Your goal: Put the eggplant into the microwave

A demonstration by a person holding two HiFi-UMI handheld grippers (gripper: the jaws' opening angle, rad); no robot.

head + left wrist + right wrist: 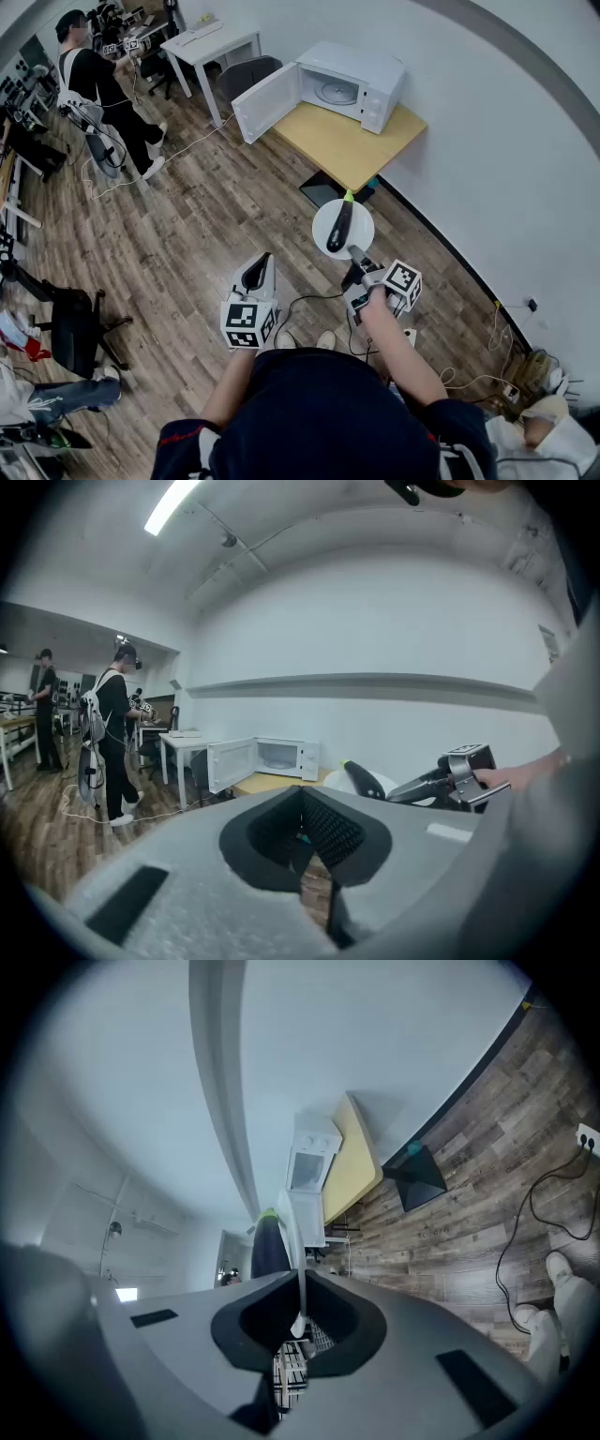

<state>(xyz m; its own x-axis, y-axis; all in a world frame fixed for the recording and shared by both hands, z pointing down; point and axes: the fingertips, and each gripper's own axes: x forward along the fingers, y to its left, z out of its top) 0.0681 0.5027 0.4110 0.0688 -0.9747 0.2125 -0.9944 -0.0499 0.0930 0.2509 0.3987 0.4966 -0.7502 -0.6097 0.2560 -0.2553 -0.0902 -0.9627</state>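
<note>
Closest to me are my two tools, held out in front of my chest. Right tool (359,255) is clamped on the near rim of a white plate (322,214), jaws nearly together with just the thin edge pinched between them. The eggplant (339,225) is lying on that plate, green stem end pointing away from me. Left tool (261,264) has its jaws closed on nothing, just hanging out beside the other one.

So I'd say I'm in the carry part. The eggplant's up in the air over the floor (206,216), and the microwave (361,80) is well apart from it, up ahead on a yellowish table (352,150) against the white wall (506,141). Its door (265,101) is already swung wide open to the left and I can see the turntable (336,91) inside, so no fiddling there. Next bit, as I see it, is walking up with the plate kept level so the eggplant doesn't roll off, then sliding it straight in past that door. A one-sided grip on a rim feels a bit sketchy tbh; the free tool could prop the far side.

Room-wise: wood plank floor with cables (309,302) trailing around, a white desk (220,39) further back, a black office chair (70,323) off to my left, and another person (94,80) standing at the far end.
</note>
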